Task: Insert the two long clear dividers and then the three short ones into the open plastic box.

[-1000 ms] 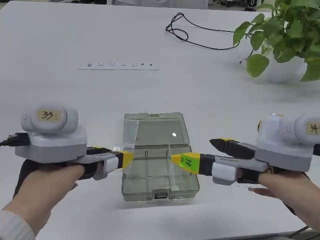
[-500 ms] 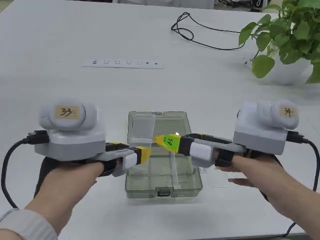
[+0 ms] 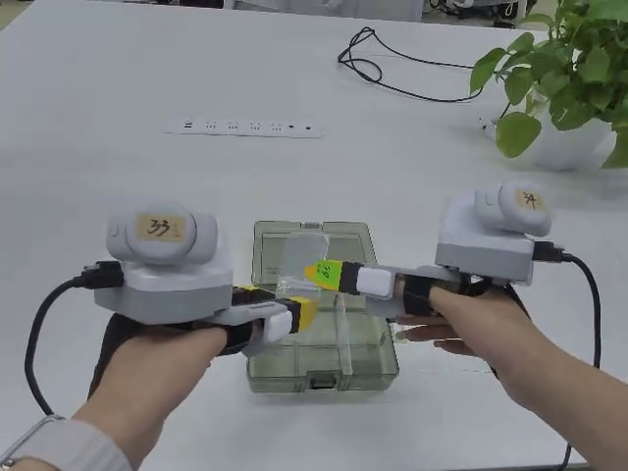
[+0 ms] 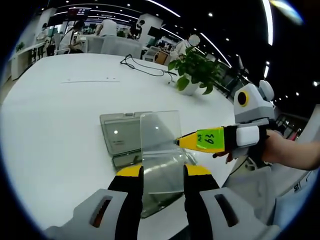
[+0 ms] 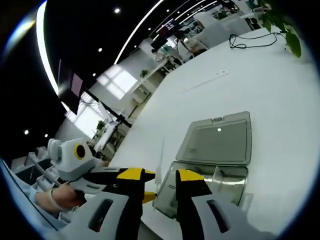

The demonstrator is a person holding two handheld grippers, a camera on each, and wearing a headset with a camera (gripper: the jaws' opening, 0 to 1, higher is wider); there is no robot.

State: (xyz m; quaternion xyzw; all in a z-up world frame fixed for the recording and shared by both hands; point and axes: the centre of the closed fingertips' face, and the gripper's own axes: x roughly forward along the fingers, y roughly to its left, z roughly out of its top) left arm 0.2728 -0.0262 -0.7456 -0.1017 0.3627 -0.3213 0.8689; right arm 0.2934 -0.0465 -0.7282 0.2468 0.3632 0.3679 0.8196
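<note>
The open clear plastic box (image 3: 368, 358) lies on the white table, lid (image 3: 339, 238) folded back on the far side, one long divider (image 3: 341, 339) standing inside. My left gripper (image 3: 302, 314) is over the box's left half, shut on a clear divider (image 4: 160, 135) that rises between its jaws. My right gripper (image 3: 319, 273) reaches in from the right and its yellow tip meets that divider's right edge (image 4: 178, 141). In the right gripper view the divider (image 5: 161, 160) shows edge-on in the narrow gap between the parted jaws, above the box (image 5: 210, 187).
A white power strip (image 3: 240, 127) lies farther back on the table. A black cable (image 3: 392, 64) coils at the back, and a potted plant (image 3: 569, 69) stands at the back right. Bare table surrounds the box on all sides.
Both grippers have closed in over the box. The left one carried the divider to the right, and the right one swung left until its tip reached the divider's edge.
</note>
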